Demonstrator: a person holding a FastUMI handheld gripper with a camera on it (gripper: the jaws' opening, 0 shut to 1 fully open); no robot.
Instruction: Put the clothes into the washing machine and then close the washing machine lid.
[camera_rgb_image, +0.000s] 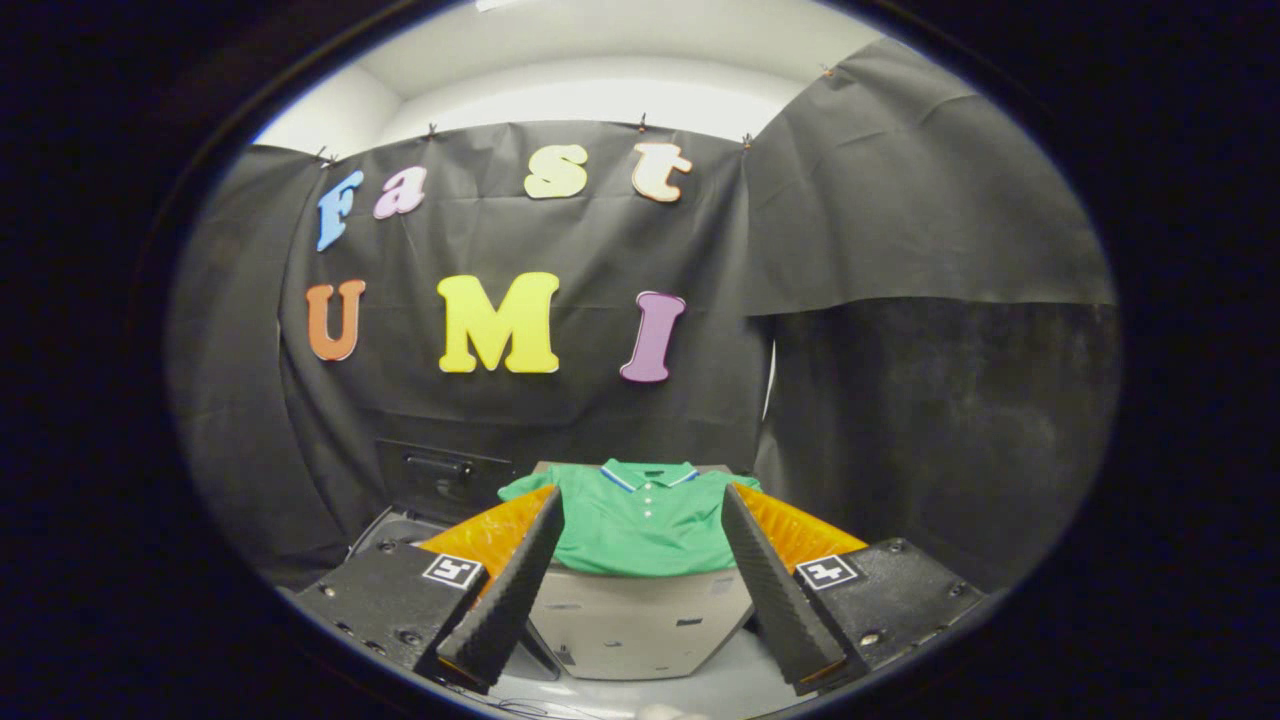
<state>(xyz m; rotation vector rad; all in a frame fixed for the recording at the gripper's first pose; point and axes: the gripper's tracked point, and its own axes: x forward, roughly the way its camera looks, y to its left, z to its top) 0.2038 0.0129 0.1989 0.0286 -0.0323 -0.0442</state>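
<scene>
Fingers (640, 585): spread wide apart, grasping nothing, low in the frame's centre.

Green polo shirt (636, 520): lies flat just beyond the fingertips, lower centre of the frame, draped over a pale grey box-like stand (630, 625), hem hanging over its front edge. White-and-blue trimmed collar, buttoned placket, sleeves spread.

Washing machine (440, 480): dark unit at lower left, lid seemingly raised.

Risks, as judged: a pinch on the flat cloth may catch a single thin layer and slip; trailing hem or sleeves could snag the stand, or hang over the machine's rim and block the lid.
</scene>
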